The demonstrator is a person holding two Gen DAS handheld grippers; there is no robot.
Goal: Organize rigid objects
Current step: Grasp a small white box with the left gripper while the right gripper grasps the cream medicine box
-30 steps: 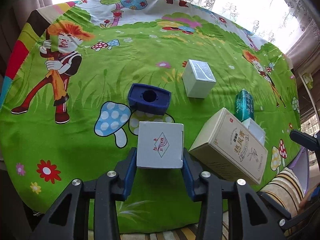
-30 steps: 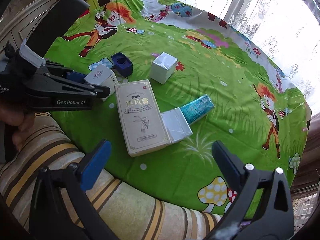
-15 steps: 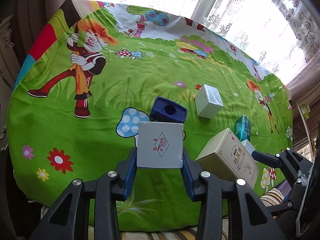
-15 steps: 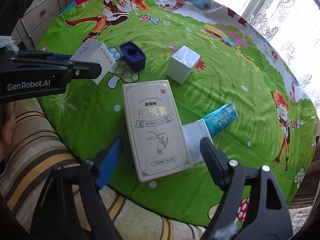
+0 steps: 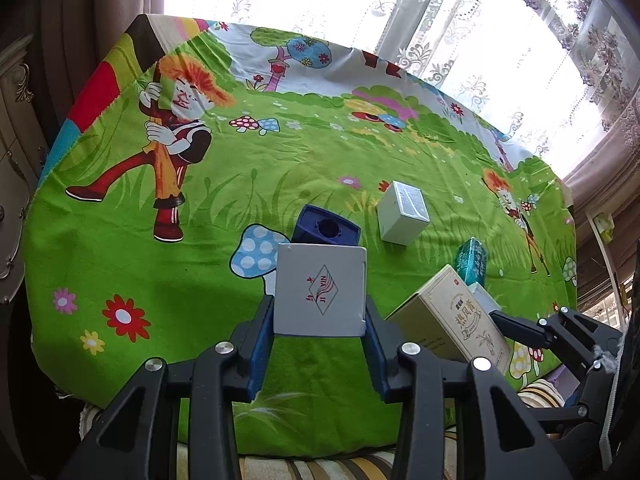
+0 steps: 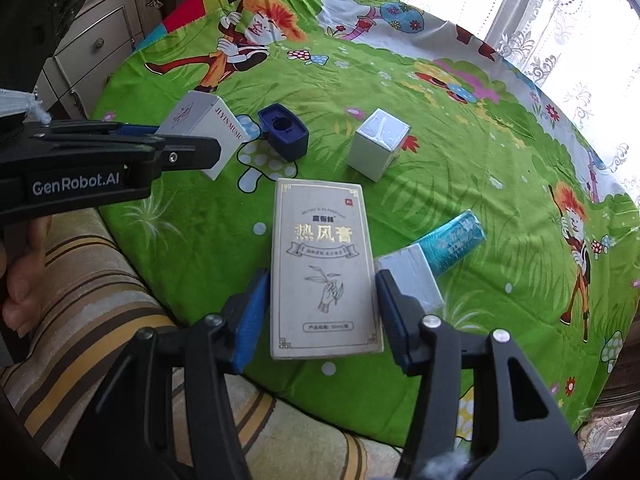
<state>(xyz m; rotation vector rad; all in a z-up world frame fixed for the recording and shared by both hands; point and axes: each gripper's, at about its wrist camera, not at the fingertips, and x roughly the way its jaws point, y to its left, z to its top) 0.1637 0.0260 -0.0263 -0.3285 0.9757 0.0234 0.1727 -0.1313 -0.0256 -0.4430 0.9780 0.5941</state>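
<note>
My left gripper [image 5: 319,312] is shut on a small white box [image 5: 320,288] with a red and black logo, held above the cloth; the right wrist view shows this box [image 6: 200,120] at the left. My right gripper [image 6: 320,280] is closing on a tall beige box [image 6: 324,256] that lies flat near the table's front edge, and its blue pads [image 6: 256,308] meet the box's long sides. A dark blue holder [image 6: 284,132], a white cube box [image 6: 378,144], a teal tube [image 6: 456,242] and a small silvery box [image 6: 408,276] lie on the cloth.
The round table wears a green cartoon cloth [image 6: 480,160]. A striped cushion [image 6: 100,300] sits below the front edge, with a person's hand [image 6: 20,280] beside it. A cream cabinet [image 6: 100,40] stands at the left, and curtained windows are behind.
The right jaws narrowed from wide open to the beige box's sides as the gripper came closer over it. The left gripper rose a little with the white box.
</note>
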